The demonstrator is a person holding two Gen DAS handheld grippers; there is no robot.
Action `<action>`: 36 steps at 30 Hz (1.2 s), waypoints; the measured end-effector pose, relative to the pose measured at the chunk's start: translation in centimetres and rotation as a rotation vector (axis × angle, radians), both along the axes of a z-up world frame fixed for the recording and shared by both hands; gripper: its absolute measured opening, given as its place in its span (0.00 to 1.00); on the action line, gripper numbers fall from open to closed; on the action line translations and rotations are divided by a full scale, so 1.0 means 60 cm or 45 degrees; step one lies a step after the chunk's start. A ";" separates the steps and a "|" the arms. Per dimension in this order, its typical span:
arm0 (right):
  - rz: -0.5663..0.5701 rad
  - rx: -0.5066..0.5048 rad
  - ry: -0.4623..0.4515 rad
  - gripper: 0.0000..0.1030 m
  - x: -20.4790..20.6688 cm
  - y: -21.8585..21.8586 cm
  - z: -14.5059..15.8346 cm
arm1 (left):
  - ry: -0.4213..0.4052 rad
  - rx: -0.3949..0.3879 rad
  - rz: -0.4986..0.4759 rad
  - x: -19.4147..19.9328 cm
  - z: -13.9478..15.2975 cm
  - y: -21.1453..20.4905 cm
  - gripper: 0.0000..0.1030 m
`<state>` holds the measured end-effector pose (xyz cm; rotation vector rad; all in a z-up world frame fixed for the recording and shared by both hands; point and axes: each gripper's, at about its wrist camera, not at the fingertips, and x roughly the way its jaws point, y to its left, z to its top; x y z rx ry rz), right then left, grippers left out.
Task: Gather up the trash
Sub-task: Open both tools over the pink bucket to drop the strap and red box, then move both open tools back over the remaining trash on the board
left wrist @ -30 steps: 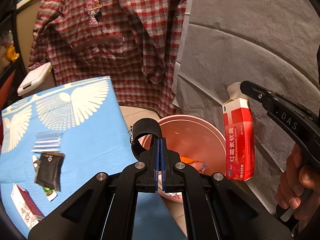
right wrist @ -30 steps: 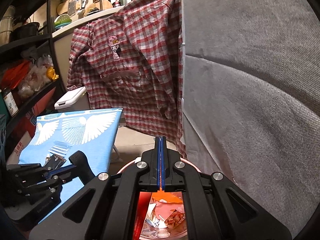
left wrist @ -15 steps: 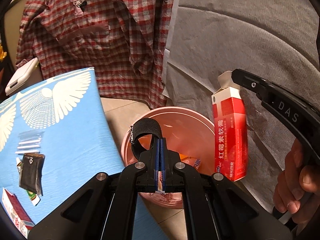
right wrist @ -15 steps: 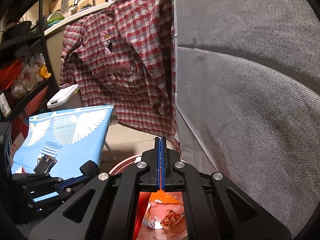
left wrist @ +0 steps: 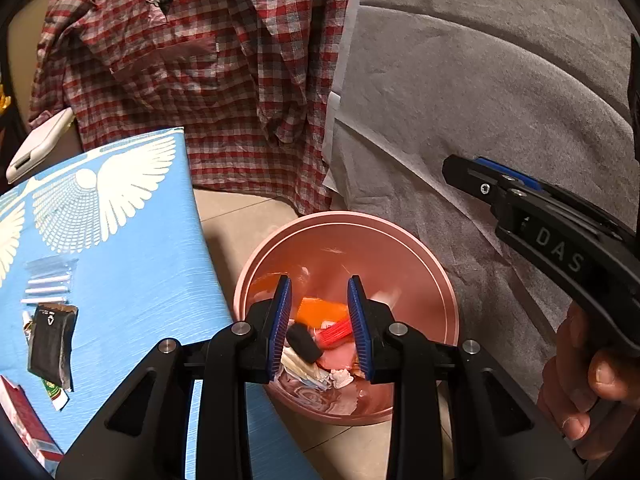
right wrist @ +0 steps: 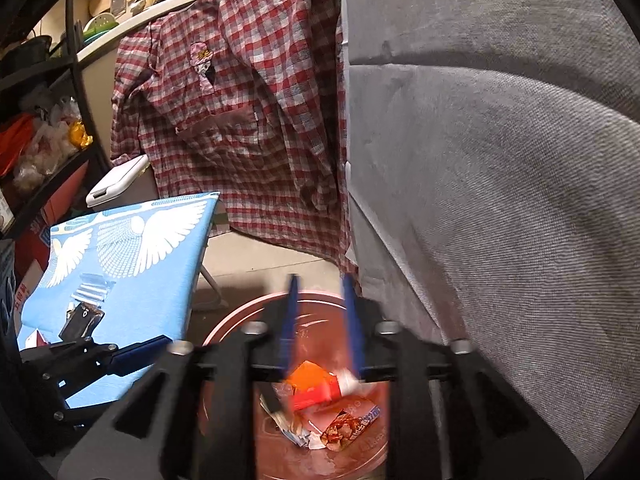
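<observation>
A pink bin (left wrist: 420, 248) stands on the floor beside a blue table. My left gripper (left wrist: 319, 322) is open above the bin, with nothing between its blue pads. A black band (left wrist: 304, 344) and a red box (left wrist: 336, 334) lie in the bin among wrappers. My right gripper (right wrist: 320, 320) is open above the same bin (right wrist: 224, 328); the red box (right wrist: 316, 394) is blurred just below its fingers. The right gripper also shows in the left wrist view (left wrist: 472, 170), held by a hand.
The blue table (left wrist: 132, 264) with a white wing print holds a black packet (left wrist: 50, 344), a clear wrapper (left wrist: 50, 280) and a red box (left wrist: 24, 420). A plaid shirt (left wrist: 208, 60) hangs behind. A grey sofa (left wrist: 500, 100) stands to the right.
Both grippers have opened over the bin. The black band left my left gripper and the red box left my right gripper; both now lie in the bin.
</observation>
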<state>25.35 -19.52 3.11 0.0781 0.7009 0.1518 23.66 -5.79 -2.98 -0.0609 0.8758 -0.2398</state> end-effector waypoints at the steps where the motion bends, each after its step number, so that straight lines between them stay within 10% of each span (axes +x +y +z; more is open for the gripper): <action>1: 0.000 0.001 -0.001 0.32 0.000 -0.001 0.001 | 0.000 -0.001 0.003 0.000 0.000 0.001 0.28; 36: 0.175 -0.042 -0.087 0.33 -0.092 0.115 0.065 | -0.132 0.009 0.265 -0.120 0.089 0.265 0.28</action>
